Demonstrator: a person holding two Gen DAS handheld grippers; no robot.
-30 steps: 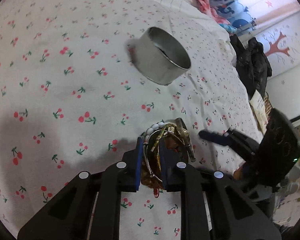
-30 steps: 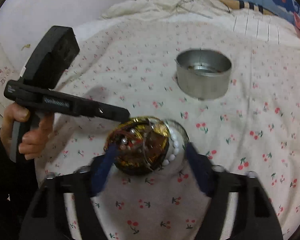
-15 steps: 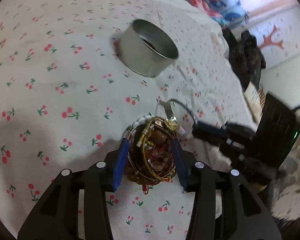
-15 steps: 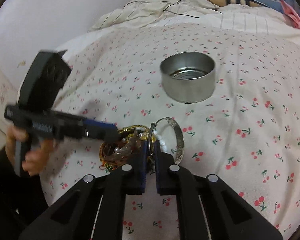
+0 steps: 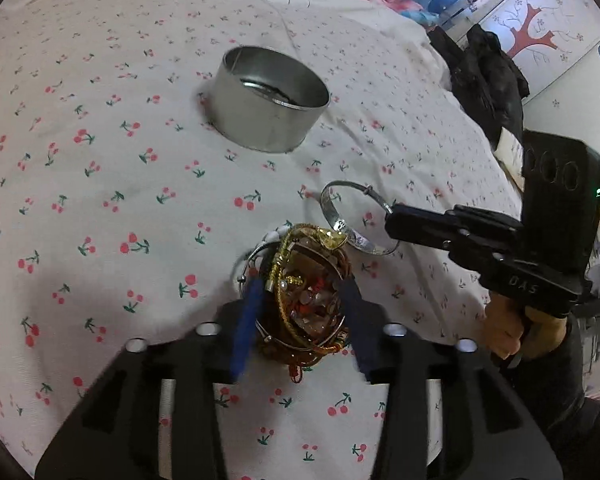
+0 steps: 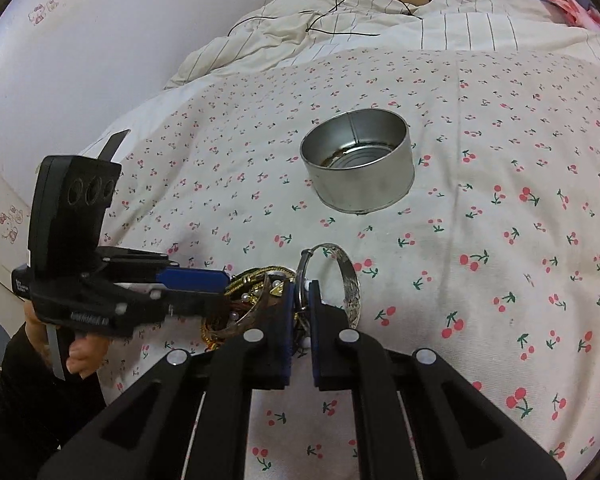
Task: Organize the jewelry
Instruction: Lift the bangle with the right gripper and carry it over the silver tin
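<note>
We have the right gripper (image 6: 302, 304) clamped on the thin wire side of the silver bangle (image 6: 350, 280), which stands upright right beside the tangled jewelry pile (image 5: 304, 300) on the cherry-print bedsheet (image 5: 120, 200). Left gripper (image 5: 300, 320) is spread wide, 2 fingers straddling the pile. Metal tin (image 6: 358, 170) sits well apart behind it.

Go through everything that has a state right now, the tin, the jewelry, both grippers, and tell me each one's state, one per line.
Metal tin: upright, open, no jewelry inside.
Silver bangle: pinched at its thin side, standing on edge.
Jewelry pile: tangled, on the bedspread.
Right gripper: shut on the silver bangle.
Left gripper: open, fingers straddling the jewelry pile.
</note>
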